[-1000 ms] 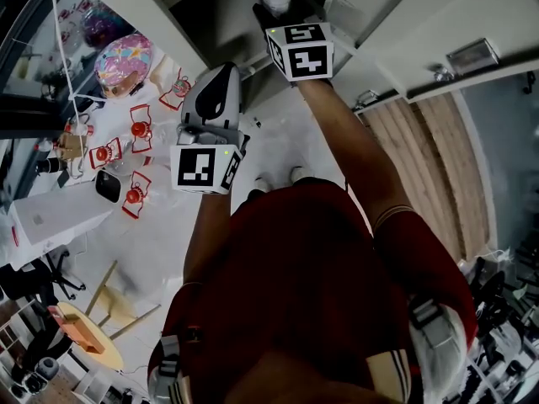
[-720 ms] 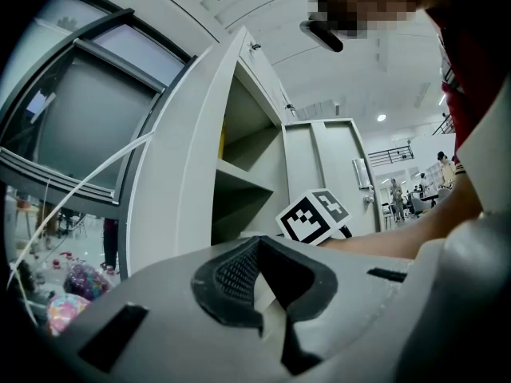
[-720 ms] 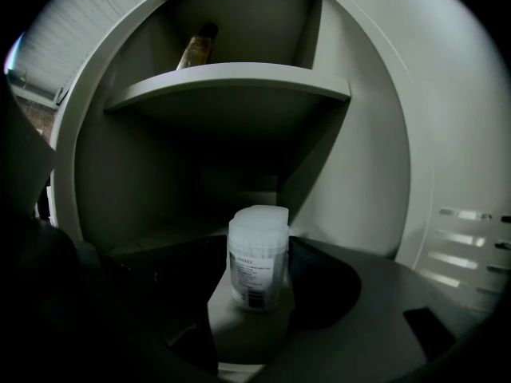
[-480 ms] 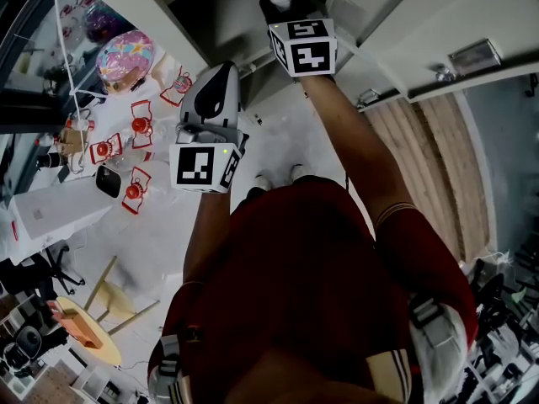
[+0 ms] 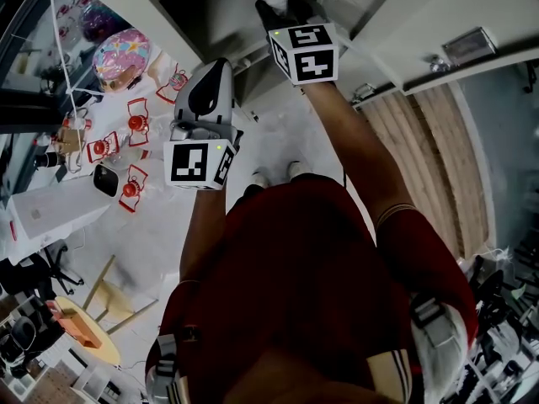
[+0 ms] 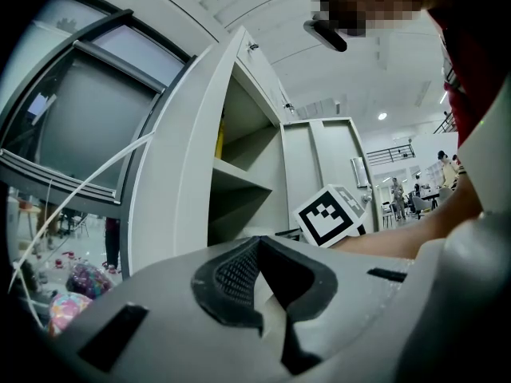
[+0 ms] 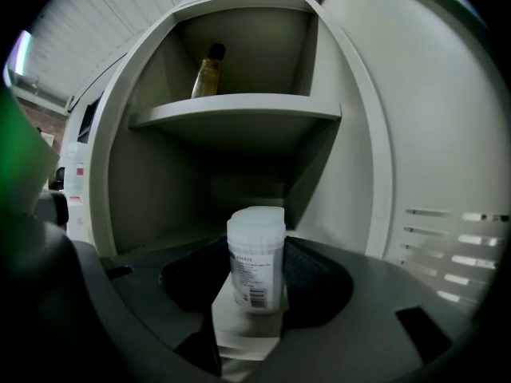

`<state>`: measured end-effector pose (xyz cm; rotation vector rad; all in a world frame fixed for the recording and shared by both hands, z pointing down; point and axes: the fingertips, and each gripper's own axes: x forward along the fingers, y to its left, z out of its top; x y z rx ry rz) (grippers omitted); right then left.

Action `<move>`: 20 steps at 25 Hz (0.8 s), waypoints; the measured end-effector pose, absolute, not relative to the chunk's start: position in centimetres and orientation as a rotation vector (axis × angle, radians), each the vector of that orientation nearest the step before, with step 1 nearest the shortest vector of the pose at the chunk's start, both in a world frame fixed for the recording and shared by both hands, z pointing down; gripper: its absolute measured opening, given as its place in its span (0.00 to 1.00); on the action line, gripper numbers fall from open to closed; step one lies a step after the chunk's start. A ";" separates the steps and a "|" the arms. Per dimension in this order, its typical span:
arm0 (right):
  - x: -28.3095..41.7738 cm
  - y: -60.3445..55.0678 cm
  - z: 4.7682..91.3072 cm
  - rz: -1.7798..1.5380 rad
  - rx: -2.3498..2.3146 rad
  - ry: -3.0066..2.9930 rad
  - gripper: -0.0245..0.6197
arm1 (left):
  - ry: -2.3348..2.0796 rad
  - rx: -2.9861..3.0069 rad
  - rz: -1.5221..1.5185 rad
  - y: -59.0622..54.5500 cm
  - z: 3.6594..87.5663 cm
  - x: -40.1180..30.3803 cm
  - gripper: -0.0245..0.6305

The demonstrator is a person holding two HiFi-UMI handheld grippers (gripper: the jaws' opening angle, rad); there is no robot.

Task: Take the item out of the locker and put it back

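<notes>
**Right gripper view**, the only one that looks into the locker (image 7: 104, 174): a white jar (image 7: 256, 238) with a printed label stands upright in the lower compartment, under the shelf (image 7: 239, 110). It sits between the pads of the right tongs (image 7: 257, 271). These tongs have just been closing, and the pads appear to bear on the jar's sides, though the dim interior makes the contact hard to confirm. An amber bottle (image 7: 209, 70) stands on the shelf above, at the left. The louvred door (image 7: 447, 174) hangs open at the right.

**Head view:** the right arm reaches forward into the locker opening. Its marker cube (image 5: 303, 53) covers most of the gripper, so only a white scrap of the jar shows beyond it. The left tongs (image 5: 221, 64) are held level beside the right forearm, outside the locker.

**Left gripper view:** the pads are together with nothing between them, and the locker is seen only edge-on.

**Surroundings:** red-and-white items (image 5: 135, 129) lie scattered on a pale surface at the left, too small to identify. The person's red shirt (image 5: 295, 268) fills the lower frame and hides the floor beneath.
</notes>
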<state>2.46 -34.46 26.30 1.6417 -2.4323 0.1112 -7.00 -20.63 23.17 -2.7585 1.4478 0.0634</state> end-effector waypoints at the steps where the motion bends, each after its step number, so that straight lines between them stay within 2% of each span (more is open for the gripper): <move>1: 2.4 -34.1 26.1 0.108 1.637 -2.443 0.34 | 1.450 -2.756 0.063 -20.6 23.2 -7.0 0.05; 20: 5.2 -26.3 22.6 0.017 1.491 -2.634 0.34 | 1.595 -2.693 0.050 -19.1 24.1 -4.6 0.05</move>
